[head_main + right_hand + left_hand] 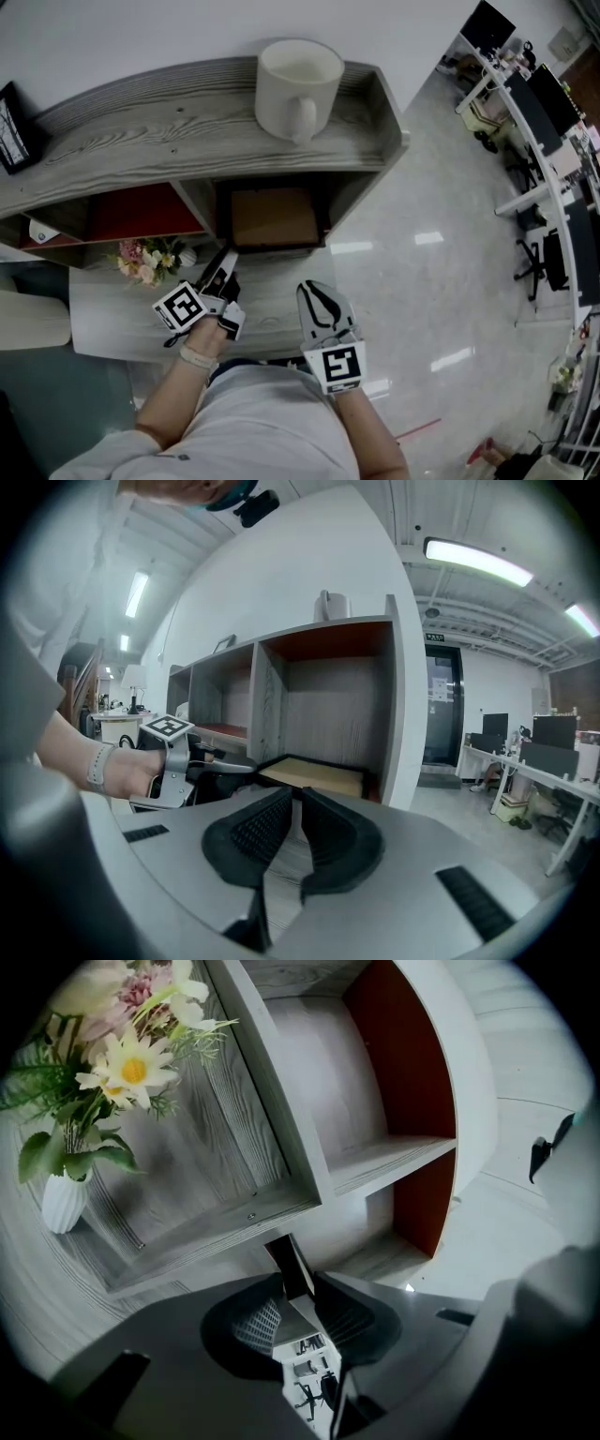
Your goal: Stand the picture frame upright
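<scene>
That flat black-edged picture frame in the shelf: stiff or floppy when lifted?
Probably stiff: the black-edged picture frame lies flat with straight edges, no sag. Likely light, since it looks thin. Stood upright, it might tip easily.

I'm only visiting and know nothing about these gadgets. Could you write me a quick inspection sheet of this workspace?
Surface: grey wood shelf with open compartments, some with red panels.
Job's things: frame lying flat in the middle compartment, not yet upright.
Clutter: mug and small dark frame on the shelf top; flowers in a white vase to the left gripper's left.
Grippers: left gripper closed on the frame's corner; right gripper shut, empty, short of the shelf.
Cables: nothing seen.
Surroundings: glossy floor; office desks off to the right.
</scene>
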`<state>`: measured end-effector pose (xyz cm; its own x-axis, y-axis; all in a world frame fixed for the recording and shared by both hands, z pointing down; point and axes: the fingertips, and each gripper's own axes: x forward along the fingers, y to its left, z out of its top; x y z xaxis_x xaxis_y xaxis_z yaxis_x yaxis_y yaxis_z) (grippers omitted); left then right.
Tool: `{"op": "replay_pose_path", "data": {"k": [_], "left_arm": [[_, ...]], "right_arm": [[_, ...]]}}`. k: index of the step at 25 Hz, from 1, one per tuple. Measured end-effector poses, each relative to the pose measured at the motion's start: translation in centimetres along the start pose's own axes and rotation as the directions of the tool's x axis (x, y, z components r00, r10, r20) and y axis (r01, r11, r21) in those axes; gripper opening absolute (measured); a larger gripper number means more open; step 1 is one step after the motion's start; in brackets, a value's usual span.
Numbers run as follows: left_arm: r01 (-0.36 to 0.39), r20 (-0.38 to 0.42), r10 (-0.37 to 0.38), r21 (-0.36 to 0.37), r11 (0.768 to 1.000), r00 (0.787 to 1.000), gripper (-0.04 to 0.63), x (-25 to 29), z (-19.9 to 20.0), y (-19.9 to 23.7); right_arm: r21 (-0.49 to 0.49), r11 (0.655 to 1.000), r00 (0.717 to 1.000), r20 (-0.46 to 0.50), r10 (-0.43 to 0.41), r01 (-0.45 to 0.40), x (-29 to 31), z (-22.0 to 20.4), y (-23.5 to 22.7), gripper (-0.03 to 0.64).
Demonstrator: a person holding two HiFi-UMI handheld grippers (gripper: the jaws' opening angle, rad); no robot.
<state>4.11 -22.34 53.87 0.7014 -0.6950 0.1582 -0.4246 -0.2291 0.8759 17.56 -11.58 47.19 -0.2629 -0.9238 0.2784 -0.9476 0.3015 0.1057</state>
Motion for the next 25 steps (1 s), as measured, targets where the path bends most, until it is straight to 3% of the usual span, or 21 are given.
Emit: {"op": "replay_pose_path", "data": {"k": [5,10,15,20,25], "left_arm": [[0.002,0.021,-0.002,-0.003,1.000,1.000,0.109,-0.4,0.1,-1.2],[0.040,0.063,-0.040,0.003,0.999,0.997,0.103,-0.5,1.2,-3.6],[0.072,0.077,-0.077,0.070,0.995,0.994,0.103,-0.2,1.8,-6.6],[0.091,0.050,-0.099,0.144,0.985,0.994,0.103,-0.1,2.3,-8.9],[0.167,0.030,-0.177,0.202,0.965,0.984,0.103,0.6,2.7,-11.5]], "right_arm": [[-0.028,0.999,1.000,-0.016,-0.027,0.026,0.6,-0.1,-0.8,0.041],[-0.124,0.992,1.000,-0.017,-0.020,0.018,1.5,0.8,-0.9,0.041],[-0.207,0.978,1.000,-0.019,-0.017,0.013,2.9,1.5,-0.6,0.044],[-0.260,0.965,0.999,-0.025,-0.020,0.013,4.4,2.1,-0.2,0.100],[-0.402,0.915,0.997,-0.054,-0.054,0.028,5.8,2.2,0.0,0.133]]}}
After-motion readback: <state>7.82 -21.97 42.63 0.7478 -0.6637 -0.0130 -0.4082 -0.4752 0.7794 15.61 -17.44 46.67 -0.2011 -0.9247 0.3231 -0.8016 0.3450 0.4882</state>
